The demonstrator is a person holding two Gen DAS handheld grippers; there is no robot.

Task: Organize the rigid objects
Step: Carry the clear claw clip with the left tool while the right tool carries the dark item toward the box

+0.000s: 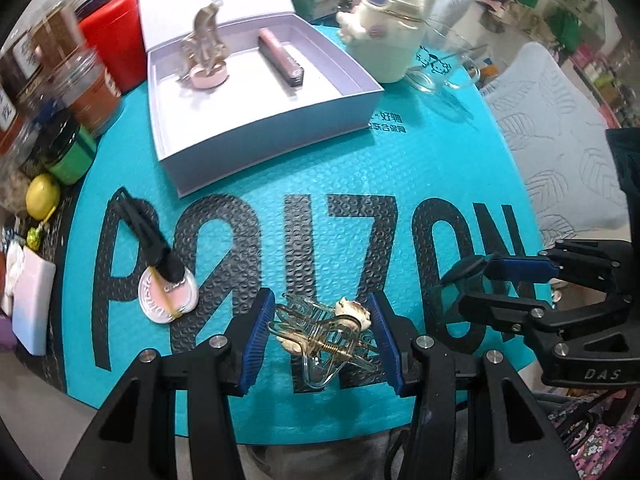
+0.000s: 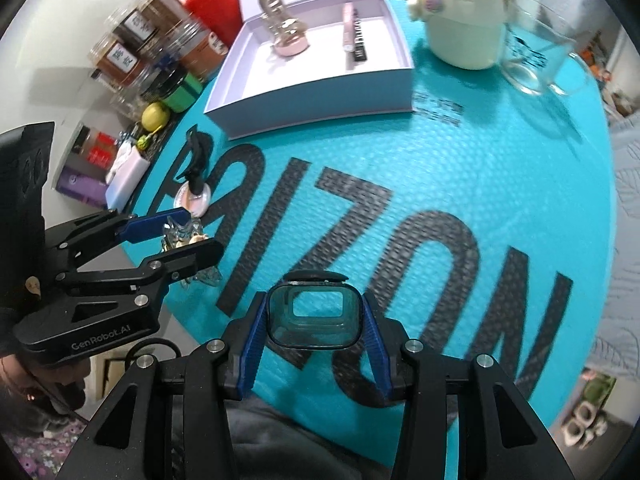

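Above a teal mat point(image 1: 320, 168) covering the counter, the left gripper point(image 1: 320, 330) is clenching its jaws on a clear hair claw clip point(image 1: 324, 336), while the right gripper point(image 2: 313, 316) is gripping a small dark-rimmed square container point(image 2: 314, 314). Behind them, an open white box point(image 1: 256, 92) is holding a gold clip point(image 1: 204, 44) and a pink tube point(image 1: 280, 58).

Teal mat point(image 1: 320, 168) carries open white box point(image 1: 256, 120), compact point(image 1: 168, 294).
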